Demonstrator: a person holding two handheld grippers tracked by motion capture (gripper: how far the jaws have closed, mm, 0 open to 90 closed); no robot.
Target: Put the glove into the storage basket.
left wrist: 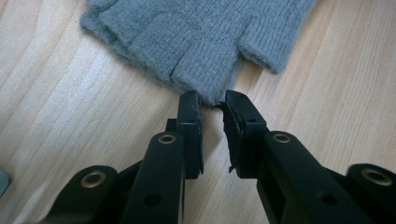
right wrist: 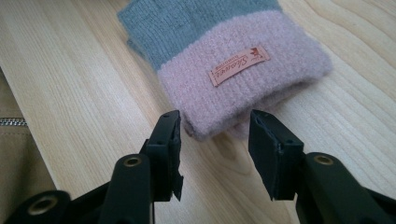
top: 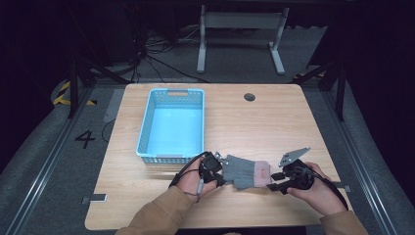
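Grey knit glove [top: 247, 171] with a pink cuff lies flat near the table's [top: 274, 117] six-o'clock edge, and the left gripper [left wrist: 213, 108] has its jaws nearly together around one fingertip at the glove's nine-o'clock end, while the right gripper [right wrist: 214, 128] stands apart astride the cuff at three o'clock, not yet pressing. I'd call this the grasp step: both claws need to pinch the wool before any lift. Up at eleven o'clock the blue basket [top: 147, 125] waits, and nothing stands in the way.
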